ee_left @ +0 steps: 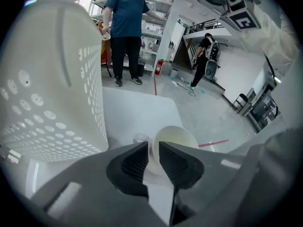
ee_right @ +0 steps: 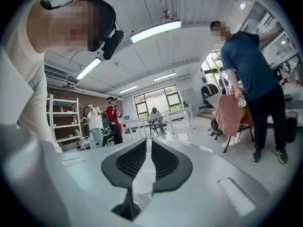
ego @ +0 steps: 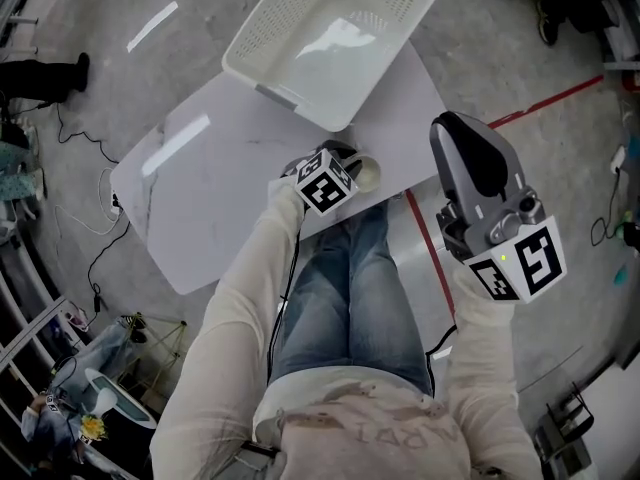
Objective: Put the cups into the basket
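A cream cup point(ego: 366, 175) sits at the near edge of the white table point(ego: 220, 158), just in front of the white perforated basket point(ego: 262, 80). My left gripper point(ego: 347, 158) is at that cup. In the left gripper view the jaws are shut on the cup's wall point(ee_left: 173, 137), one finger inside the rim and one outside, with the left gripper point(ee_left: 152, 148) close beside the basket's side point(ee_left: 47, 93). My right gripper point(ego: 452, 126) is held up off the table to the right, pointing upward. Its jaws point(ee_right: 147, 143) are shut on nothing, facing the room.
A red tape line point(ego: 545, 103) runs across the floor right of the table. Cables point(ego: 90, 208) lie on the floor to the left. A person in a teal shirt point(ee_left: 125, 30) stands beyond the table. My own legs point(ego: 345, 288) are under the near edge.
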A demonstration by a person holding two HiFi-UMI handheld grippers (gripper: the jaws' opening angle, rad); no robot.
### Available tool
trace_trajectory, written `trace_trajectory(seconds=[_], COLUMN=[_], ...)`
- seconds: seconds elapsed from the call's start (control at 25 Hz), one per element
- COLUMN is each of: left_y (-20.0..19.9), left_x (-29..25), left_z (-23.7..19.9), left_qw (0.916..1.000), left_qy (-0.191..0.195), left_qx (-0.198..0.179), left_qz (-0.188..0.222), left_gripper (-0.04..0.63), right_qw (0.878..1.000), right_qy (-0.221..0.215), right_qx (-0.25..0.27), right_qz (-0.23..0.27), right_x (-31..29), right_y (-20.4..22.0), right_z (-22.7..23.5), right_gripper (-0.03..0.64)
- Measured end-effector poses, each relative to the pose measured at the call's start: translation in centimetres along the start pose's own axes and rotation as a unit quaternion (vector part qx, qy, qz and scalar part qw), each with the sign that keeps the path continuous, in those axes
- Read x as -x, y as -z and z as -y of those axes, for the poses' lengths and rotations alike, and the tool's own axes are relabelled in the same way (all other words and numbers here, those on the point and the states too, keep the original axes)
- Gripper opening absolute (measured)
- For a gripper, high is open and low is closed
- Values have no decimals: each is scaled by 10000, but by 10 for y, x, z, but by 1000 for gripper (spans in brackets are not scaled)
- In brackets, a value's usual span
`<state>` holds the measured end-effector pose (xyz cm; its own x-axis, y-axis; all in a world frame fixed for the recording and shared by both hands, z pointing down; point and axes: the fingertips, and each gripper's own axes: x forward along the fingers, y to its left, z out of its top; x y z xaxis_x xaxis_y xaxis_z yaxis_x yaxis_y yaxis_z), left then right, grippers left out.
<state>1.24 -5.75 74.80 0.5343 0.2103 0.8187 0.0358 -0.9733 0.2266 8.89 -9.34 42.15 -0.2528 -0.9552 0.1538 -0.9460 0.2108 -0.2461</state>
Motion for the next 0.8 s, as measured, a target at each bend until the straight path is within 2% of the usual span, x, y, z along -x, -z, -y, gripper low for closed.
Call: trace_trajectory(seconds=[0.28, 0.36, 0.6, 0.8], left_y=[4, 7, -17, -41], left_x=[-5, -1, 44, 119], left_z=[0, 0, 10, 38], left_qw=[9994, 9995, 9989, 9956], left_qy=[-145, -120, -26, 86], left_qx=[-227, -195, 31, 30], left_qz=[-226, -236, 468, 933], left_gripper=[32, 28, 26, 26], right_qw=[10000, 10000, 9999, 9997], right_qy=[-10, -21, -45, -58], right_qx=[-40, -46, 0, 8], right_qz=[-24, -6, 99, 235], right_x=[0, -1, -1, 4], right_y=[3, 3, -12, -46], right_z=[5, 5, -2, -29], right_gripper=[58, 58, 58, 58])
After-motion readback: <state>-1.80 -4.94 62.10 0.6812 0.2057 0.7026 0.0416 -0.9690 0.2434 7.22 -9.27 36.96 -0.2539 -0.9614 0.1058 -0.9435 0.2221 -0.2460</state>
